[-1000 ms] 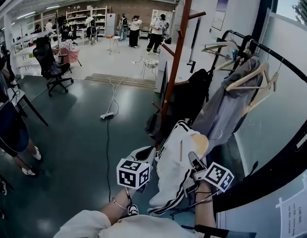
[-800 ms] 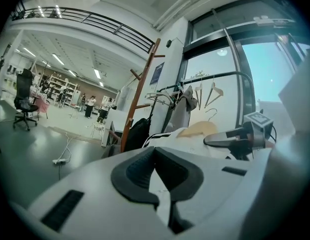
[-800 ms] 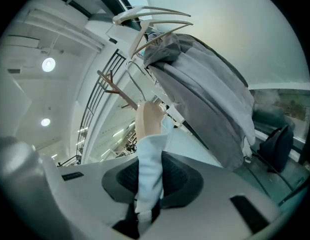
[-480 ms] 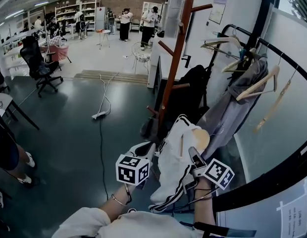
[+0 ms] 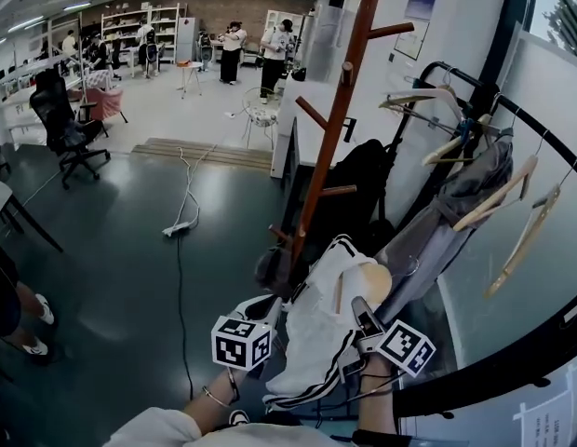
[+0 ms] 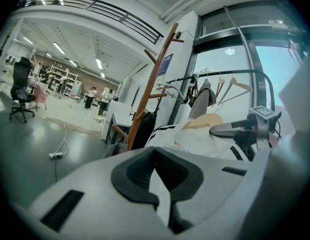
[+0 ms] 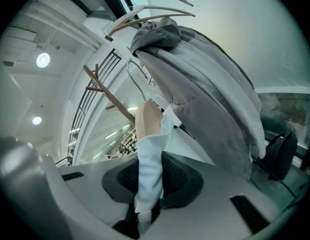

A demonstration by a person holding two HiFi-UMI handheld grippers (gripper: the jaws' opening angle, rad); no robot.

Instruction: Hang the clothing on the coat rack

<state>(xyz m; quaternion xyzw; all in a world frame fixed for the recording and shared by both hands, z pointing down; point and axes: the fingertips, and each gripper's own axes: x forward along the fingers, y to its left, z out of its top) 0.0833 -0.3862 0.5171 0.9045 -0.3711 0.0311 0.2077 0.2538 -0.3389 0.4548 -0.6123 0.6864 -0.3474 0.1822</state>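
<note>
A white jacket (image 5: 318, 329) with black stripes and a tan collar lining (image 5: 372, 278) hangs between my two grippers, low in the head view. My left gripper (image 5: 273, 307) is shut on its left edge, and a pale strip of cloth shows between the pads (image 6: 162, 184). My right gripper (image 5: 363, 317) is shut on a fold of the white cloth (image 7: 147, 174) just below the collar. The brown wooden coat rack (image 5: 330, 147) stands right behind the jacket, with pegs pointing up and out. The rack also shows in the left gripper view (image 6: 147, 91).
A black bag (image 5: 358, 184) hangs on the rack's lower pegs. To the right, a curved black rail (image 5: 512, 110) carries a grey garment (image 5: 437, 231) and bare wooden hangers (image 5: 498, 198). A power strip and cable (image 5: 174, 228) lie on the floor. An office chair (image 5: 65, 124) and people stand farther back.
The head view has drawn nearer to the rack and tilted, so the rack and rail sit larger. Both grippers keep their hold on the jacket, slightly lower in the frame.
</note>
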